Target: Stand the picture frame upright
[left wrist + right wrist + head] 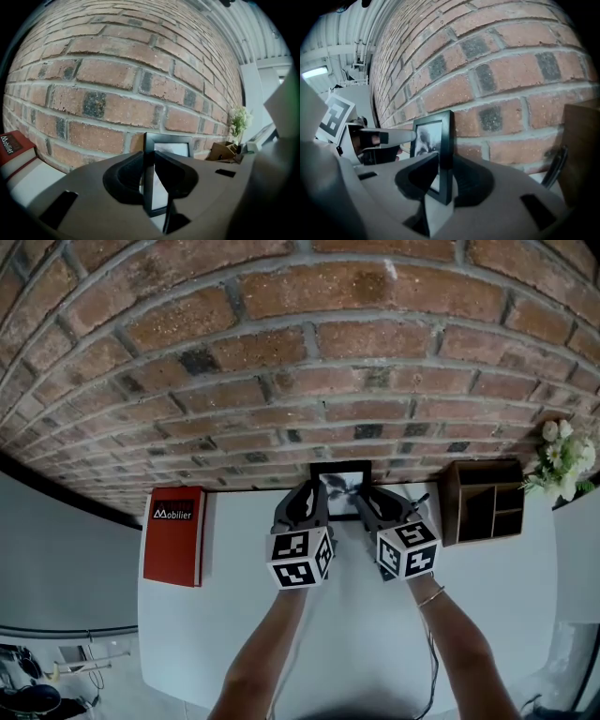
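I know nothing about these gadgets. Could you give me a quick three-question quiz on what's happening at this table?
1. True or false: the picture frame lies flat on the table.
2. In the head view, what sits to the left of the picture frame? A) a red book B) a lamp C) a mug
3. What is clamped between the jaws of the left gripper and of the right gripper?

Key:
1. False: it stands upright by the brick wall.
2. A.
3. The picture frame; each gripper clamps one side edge.

A brick wall (281,381) stands behind the picture frame (340,486), red book (173,535) left, wooden organizer (483,501) right.
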Action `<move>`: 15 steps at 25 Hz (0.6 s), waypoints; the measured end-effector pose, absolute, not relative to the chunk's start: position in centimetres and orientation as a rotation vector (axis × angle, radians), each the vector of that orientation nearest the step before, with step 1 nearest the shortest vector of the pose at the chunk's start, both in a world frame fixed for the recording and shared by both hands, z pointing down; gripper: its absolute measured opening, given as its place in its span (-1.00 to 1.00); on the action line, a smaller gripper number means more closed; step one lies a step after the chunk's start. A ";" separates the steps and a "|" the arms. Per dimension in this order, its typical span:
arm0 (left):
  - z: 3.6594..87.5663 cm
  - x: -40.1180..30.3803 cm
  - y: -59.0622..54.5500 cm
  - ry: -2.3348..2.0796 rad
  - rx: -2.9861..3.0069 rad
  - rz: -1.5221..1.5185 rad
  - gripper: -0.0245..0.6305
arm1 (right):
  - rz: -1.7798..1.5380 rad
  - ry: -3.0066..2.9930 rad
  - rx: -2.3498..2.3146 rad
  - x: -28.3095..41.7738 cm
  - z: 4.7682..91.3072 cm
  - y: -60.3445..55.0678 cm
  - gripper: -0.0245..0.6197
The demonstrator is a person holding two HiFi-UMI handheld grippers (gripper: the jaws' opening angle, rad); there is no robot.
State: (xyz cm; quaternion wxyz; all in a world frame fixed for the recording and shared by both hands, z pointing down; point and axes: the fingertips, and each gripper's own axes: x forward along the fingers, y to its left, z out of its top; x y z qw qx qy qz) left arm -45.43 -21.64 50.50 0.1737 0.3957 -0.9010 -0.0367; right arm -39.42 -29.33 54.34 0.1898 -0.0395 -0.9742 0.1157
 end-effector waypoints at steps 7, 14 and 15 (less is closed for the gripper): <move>50.5 -45.4 -21.6 -2.567 1.096 -0.140 -0.72 | 0.333 -2.741 -0.134 -39.4 54.3 -29.3 -0.62; 50.4 -45.2 -21.4 -2.567 1.098 -0.139 -0.69 | 0.340 -2.743 -0.144 -39.4 54.1 -29.2 -0.62; 50.3 -45.2 -21.4 -2.569 1.096 -0.138 -0.69 | 0.338 -2.744 -0.140 -39.4 54.1 -29.2 -0.61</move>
